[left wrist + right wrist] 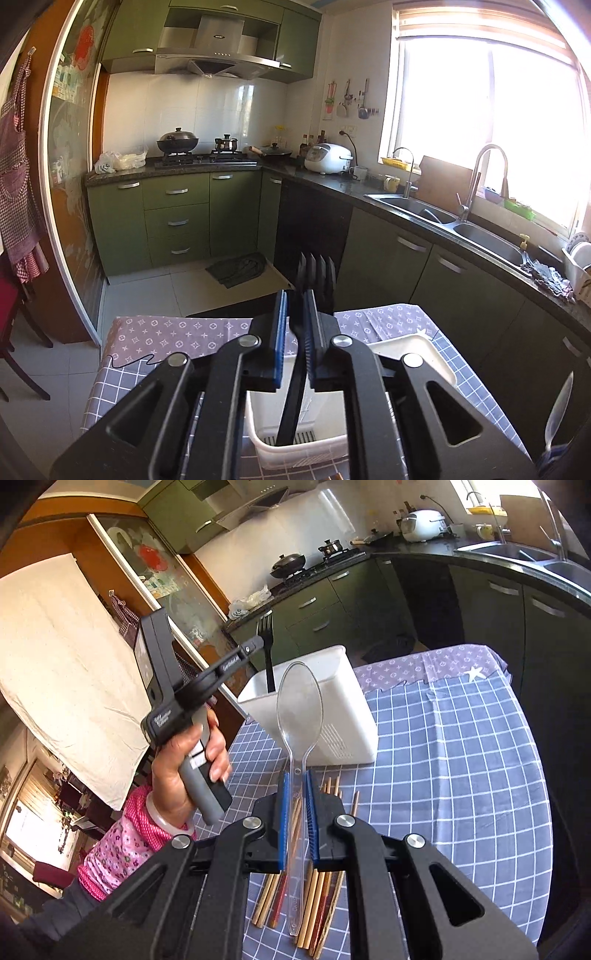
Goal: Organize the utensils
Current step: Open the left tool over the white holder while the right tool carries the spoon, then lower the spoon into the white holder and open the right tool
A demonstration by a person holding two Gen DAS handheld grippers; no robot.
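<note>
Gripping a grey handle, the person's left hand (192, 760) holds the left tongs (263, 641) raised above the bench (461, 760), the wrist in a pink patterned sleeve (122, 849). From the right wrist view these tongs point toward a white caddy (332, 716) and sit around the upper handle of a black fork (266, 653). The fork stands nearly upright with its four tines up and its lower end inside the caddy. In the left wrist view the fork's handle (295, 387) runs down between the blue pads (281, 332) into the caddy (417, 354); a gap shows on the left side of the handle, and on the right side it lies against the pad, so the tongs look slackened rather than clenched.

The right tongs (297, 812) point forward and downward over the bench and are clenched on the stem of one clear plastic spoon (300, 716), its bowl lifted up in front of the caddy.

Below the right tongs a bundle of wooden chopsticks (314, 897) lies flat on the blue checked tablecloth (461, 812); they overlap and the tongs cover part of them, so their number cannot be told.

One caddy stands on the bench near its far left edge, and the fork is the only thing seen in it. One fork and one spoon are in view.
</note>
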